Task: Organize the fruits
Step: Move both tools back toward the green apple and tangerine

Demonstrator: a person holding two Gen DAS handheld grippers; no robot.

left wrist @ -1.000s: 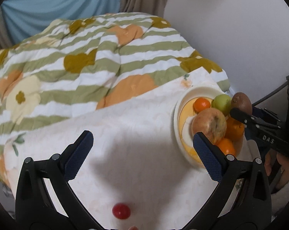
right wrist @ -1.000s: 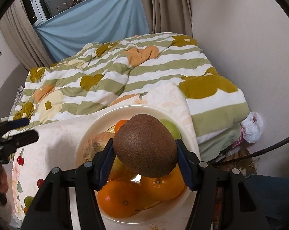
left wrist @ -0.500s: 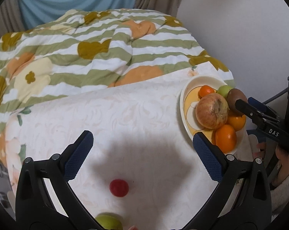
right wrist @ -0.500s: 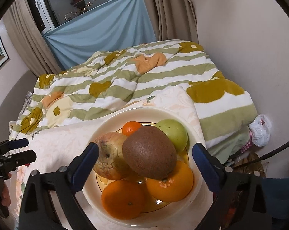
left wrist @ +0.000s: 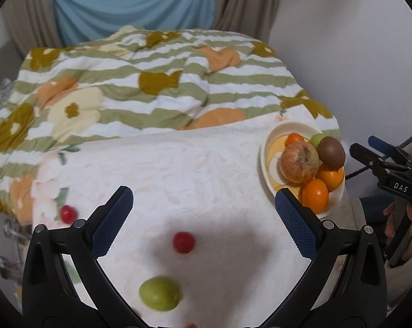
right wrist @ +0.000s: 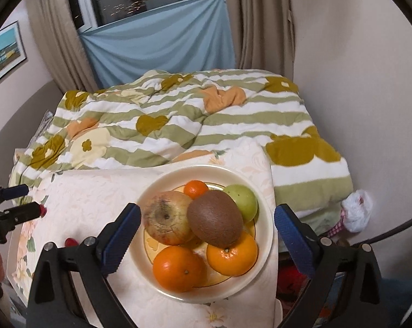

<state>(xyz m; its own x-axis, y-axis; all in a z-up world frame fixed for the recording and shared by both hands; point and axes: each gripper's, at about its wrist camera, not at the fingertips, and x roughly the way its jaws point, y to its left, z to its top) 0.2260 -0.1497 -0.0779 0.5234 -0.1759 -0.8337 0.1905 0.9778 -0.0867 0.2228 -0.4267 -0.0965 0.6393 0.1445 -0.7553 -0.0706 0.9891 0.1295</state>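
A cream plate (right wrist: 162,186) at the table's right end holds an apple (right wrist: 166,221), a brown kiwi (right wrist: 214,222), a green fruit (right wrist: 243,201) and three oranges (right wrist: 178,268). The kiwi rests on top of the pile. My right gripper (right wrist: 206,232) is open and empty, held back above the plate. My left gripper (left wrist: 203,221) is open and empty above the table's middle. Below it lie a small red fruit (left wrist: 183,242) and a green fruit (left wrist: 160,293). Another red fruit (left wrist: 68,213) lies at the left edge. The plate (left wrist: 269,142) also shows in the left wrist view.
The table has a pale floral cloth (left wrist: 192,169). A bed with a green striped quilt (left wrist: 151,87) lies behind it. A wall (right wrist: 356,82) runs along the right. A white bag (right wrist: 356,214) lies on the floor by the bed.
My right gripper let go of the kiwi onto the pile, opened and drew back. My left gripper pulled back, bringing the green fruit and a second red fruit into view.
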